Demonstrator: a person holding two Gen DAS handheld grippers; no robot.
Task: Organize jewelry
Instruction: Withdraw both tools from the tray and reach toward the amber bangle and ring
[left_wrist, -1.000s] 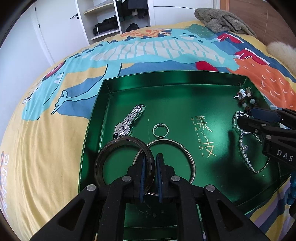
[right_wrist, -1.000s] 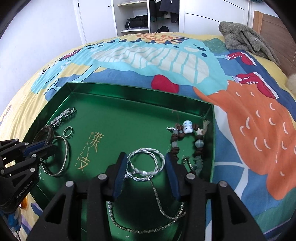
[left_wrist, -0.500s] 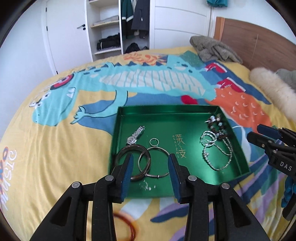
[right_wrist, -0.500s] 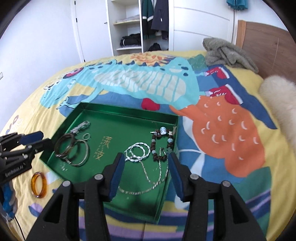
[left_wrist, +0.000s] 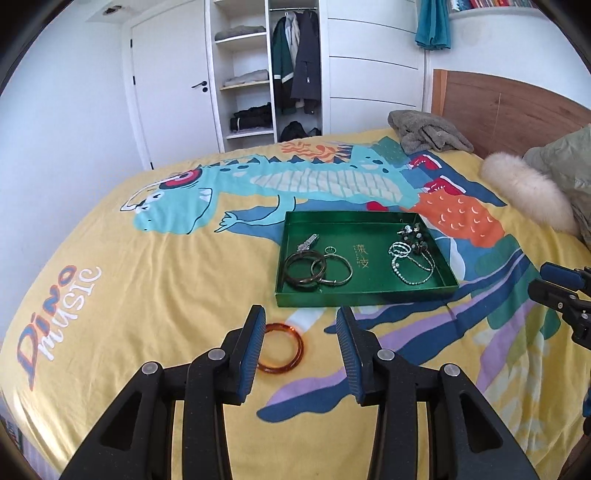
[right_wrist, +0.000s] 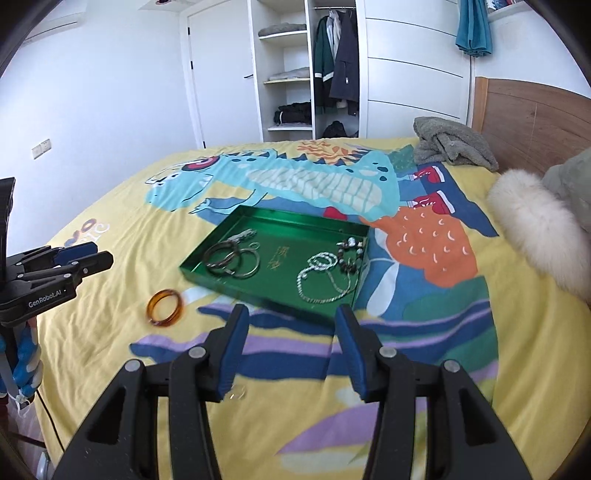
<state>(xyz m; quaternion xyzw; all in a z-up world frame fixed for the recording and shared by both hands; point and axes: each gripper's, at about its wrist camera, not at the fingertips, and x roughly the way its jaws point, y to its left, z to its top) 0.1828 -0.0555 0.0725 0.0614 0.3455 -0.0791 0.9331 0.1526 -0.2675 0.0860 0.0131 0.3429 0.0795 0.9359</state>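
Left gripper (left_wrist: 300, 326) fingers spread, empty, over amber bangle (left_wrist: 281, 349); right gripper (right_wrist: 290, 328) fingers spread, empty, near green tray (right_wrist: 236, 286)

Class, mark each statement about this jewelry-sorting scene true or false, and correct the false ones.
1. The amber bangle lies inside the green tray. False: it lies on the bedspread, outside the tray's near wall.
2. The left tongs are open and hold nothing. True.
3. The right tongs grip the silver chain necklace. False: they are open and empty; the necklace lies in the tray.
4. The dark bangle lies at the tray's left end. True.
5. The tray sits on a wooden table. False: it sits on the bedspread.
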